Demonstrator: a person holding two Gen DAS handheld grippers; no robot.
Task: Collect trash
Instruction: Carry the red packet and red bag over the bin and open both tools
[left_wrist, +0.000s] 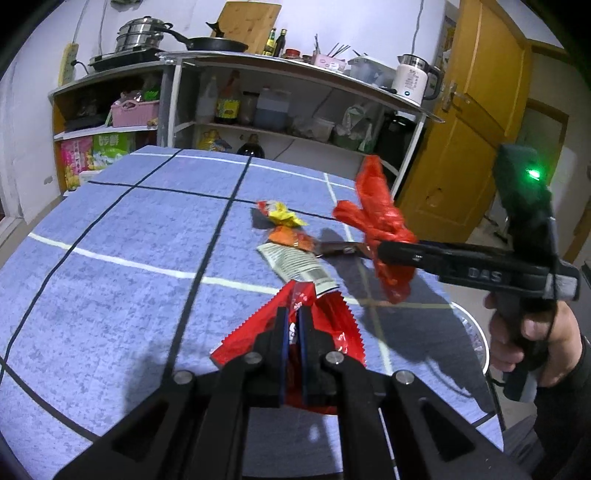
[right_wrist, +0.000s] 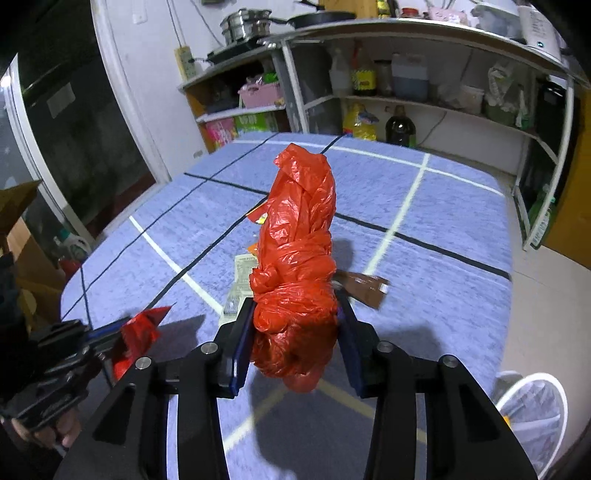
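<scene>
Left gripper (left_wrist: 291, 328) is clamping a red wrapper (left_wrist: 325, 325); right gripper (right_wrist: 295, 325), at its three o'clock, is clamping an orange-red plastic bag (right_wrist: 299, 236) above the worktop (left_wrist: 110, 236).

Blue gridded table (left_wrist: 110, 229), yellow wrapper (left_wrist: 282, 216), orange wrapper (left_wrist: 291, 238), white wrapper (left_wrist: 295, 264), brown wrapper (right_wrist: 364, 290) lying on it

left gripper (left_wrist: 291, 325) clamped on red wrapper (left_wrist: 328, 325), right gripper (left_wrist: 384, 251) gripping orange bag (left_wrist: 380, 218)
</scene>
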